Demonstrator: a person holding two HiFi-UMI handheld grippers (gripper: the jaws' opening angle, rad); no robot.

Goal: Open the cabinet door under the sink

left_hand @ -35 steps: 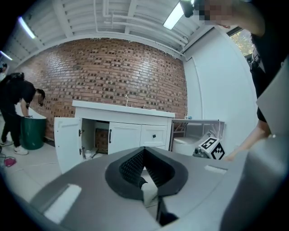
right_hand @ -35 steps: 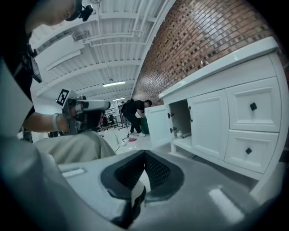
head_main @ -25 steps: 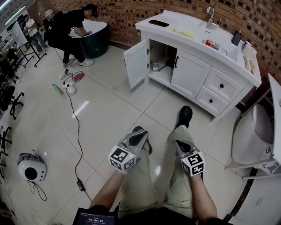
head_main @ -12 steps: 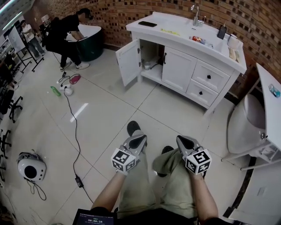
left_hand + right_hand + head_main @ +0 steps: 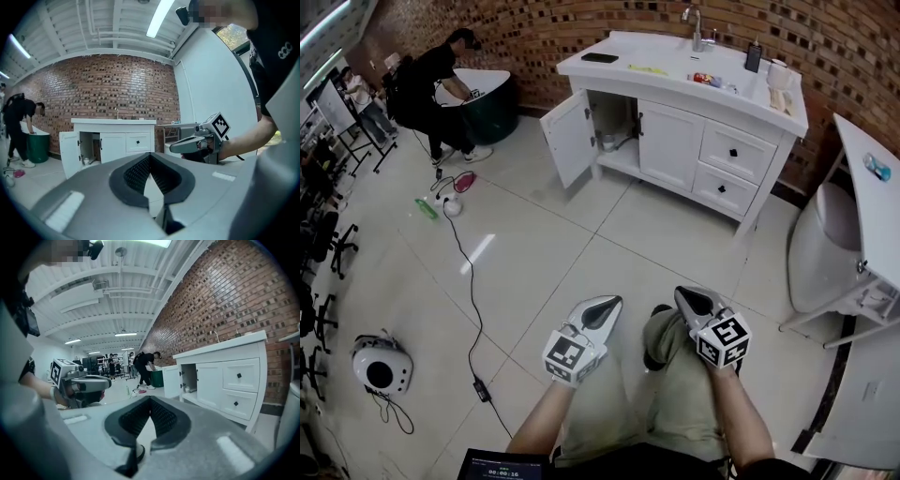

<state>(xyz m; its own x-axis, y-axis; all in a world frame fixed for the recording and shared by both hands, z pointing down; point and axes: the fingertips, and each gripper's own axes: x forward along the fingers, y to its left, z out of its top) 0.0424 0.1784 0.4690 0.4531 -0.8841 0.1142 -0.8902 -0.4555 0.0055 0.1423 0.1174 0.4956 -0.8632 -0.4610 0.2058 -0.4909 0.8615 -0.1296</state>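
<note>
The white sink cabinet (image 5: pixel 675 141) stands against the brick wall, far ahead of me. Its left door (image 5: pixel 565 139) hangs open, showing pipes and a small item inside; the door next to it (image 5: pixel 670 145) is closed. My left gripper (image 5: pixel 605 305) and right gripper (image 5: pixel 686 298) are held low over my legs, far from the cabinet, both shut and empty. In the left gripper view the left gripper (image 5: pixel 150 159) points toward the cabinet (image 5: pixel 117 136), with the right gripper (image 5: pixel 197 140) beside it. The right gripper (image 5: pixel 150 399) faces the open door (image 5: pixel 171 380).
A person (image 5: pixel 431 75) bends over a dark green tub (image 5: pixel 487 89) at the back left. A black cable (image 5: pixel 464 272) runs across the tiles past a green bottle (image 5: pixel 425 207). A white round device (image 5: pixel 380 370) lies at the left, a white toilet (image 5: pixel 825 253) at the right.
The cabinet has drawn farther away and upward in the head view as I step back. Both grippers stay shut, close over my legs.
</note>
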